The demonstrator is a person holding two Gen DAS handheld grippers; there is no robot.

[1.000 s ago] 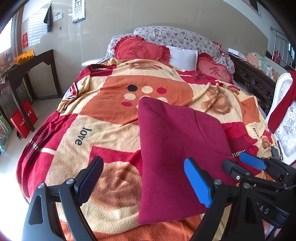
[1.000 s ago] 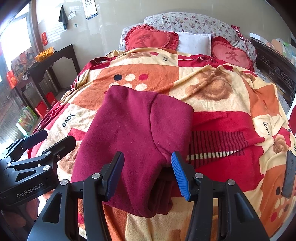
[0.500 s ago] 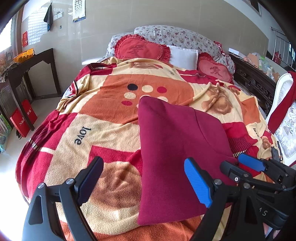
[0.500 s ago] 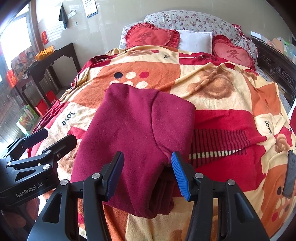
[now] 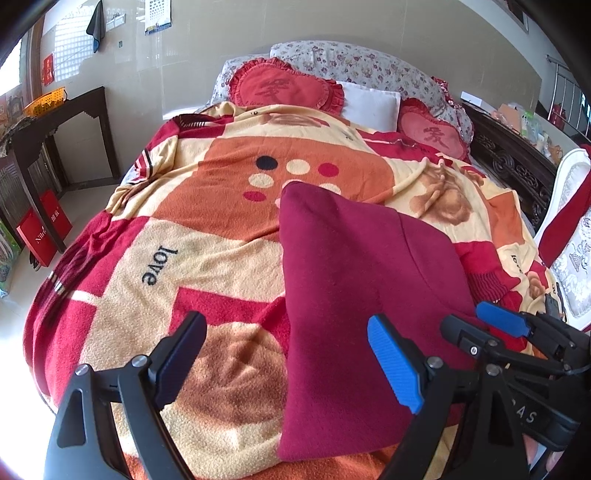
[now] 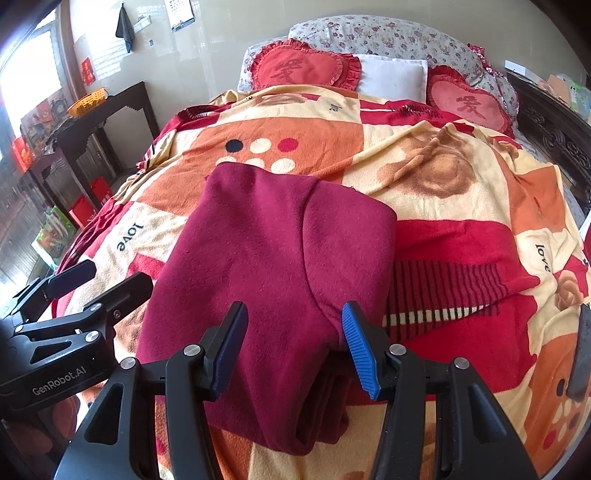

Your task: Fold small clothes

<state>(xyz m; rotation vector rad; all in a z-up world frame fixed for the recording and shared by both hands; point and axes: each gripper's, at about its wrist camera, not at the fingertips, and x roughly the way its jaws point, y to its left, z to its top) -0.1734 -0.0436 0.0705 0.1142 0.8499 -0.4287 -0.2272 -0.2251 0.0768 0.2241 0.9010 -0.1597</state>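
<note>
Right at the foot end of the bed lies the maroon garment (image 6: 266,266), a soft, fuzzy fleece-like piece folded into a long, roughly rectangular slab with rounded corners. Its long axis runs from the foot edge toward the pillows, leaning a little sideways. A curved seam or overlapping layer divides its top face, and at the near end several stacked layers show as thick rolled edges. It rests flat on the blanket (image 6: 461,206), a plush cover in orange, cream and red patches printed with dots, stripes and the word "love".

The right gripper (image 6: 293,350) hovers over the garment's near end with its fingers spread wide, cloth visible between them and neither pad pressing it. The left gripper (image 5: 286,363) is likewise spread apart, one finger above the blanket, the other above the garment's (image 5: 354,295) near-left part, holding nothing.

At the head edge sit two red heart-shaped cushions (image 6: 303,68) with frilled borders, a white pillow (image 6: 391,77) between them, and a floral pillow (image 6: 388,35) behind. A dark wooden side table (image 5: 55,122) stands by the left side of the bed, carrying a yellow basket (image 5: 44,103).
</note>
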